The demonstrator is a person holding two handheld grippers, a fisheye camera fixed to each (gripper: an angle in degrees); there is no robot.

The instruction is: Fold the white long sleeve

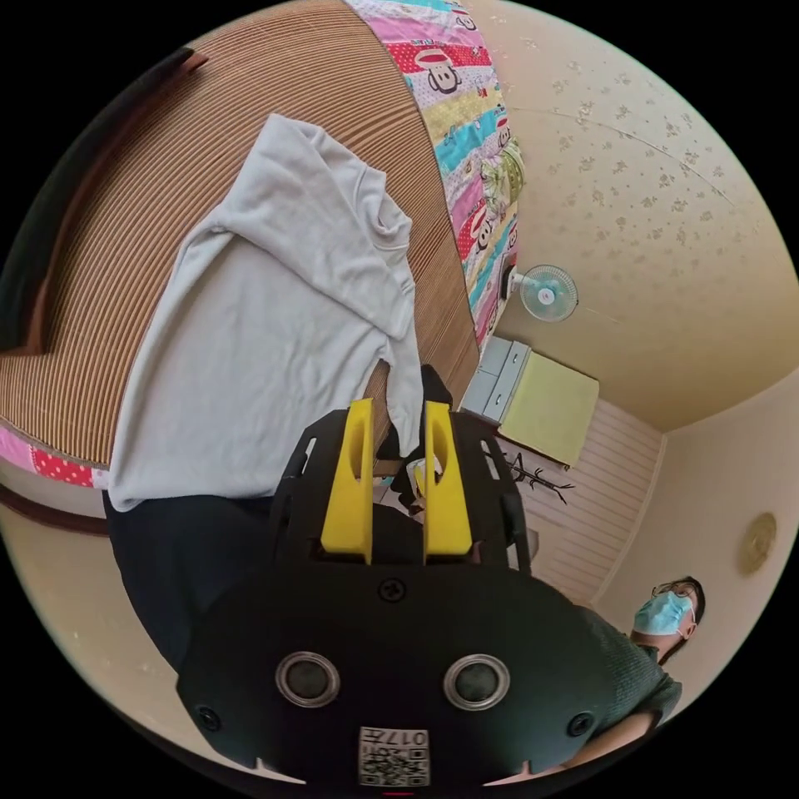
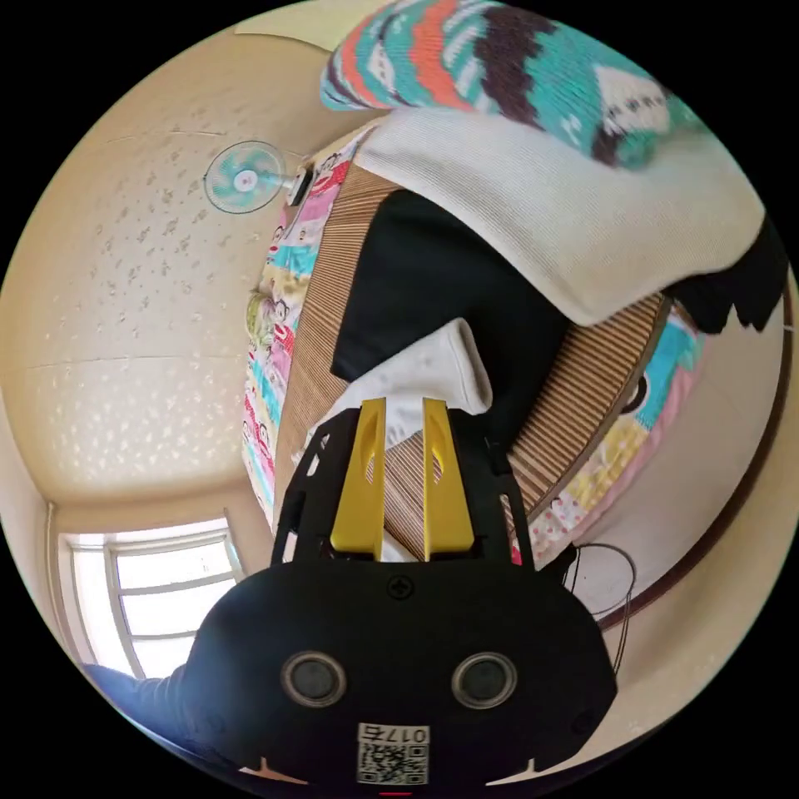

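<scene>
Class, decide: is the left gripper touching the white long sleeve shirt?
Touching. In the left gripper view, the shirt's cuff hangs down between the left gripper's yellow jaws and rests against the right-hand jaw.

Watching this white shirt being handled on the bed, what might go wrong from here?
1. In the left gripper view, the left claw seems to have just the tip of the white shirt's sleeve between its jaws; so thin a hold may slip out.
2. The shirt's lower edge overlaps a black garment, which might get dragged along.
3. In the right gripper view, the right claw is open by a white cuff lying on dark cloth; it could pinch both.
</scene>
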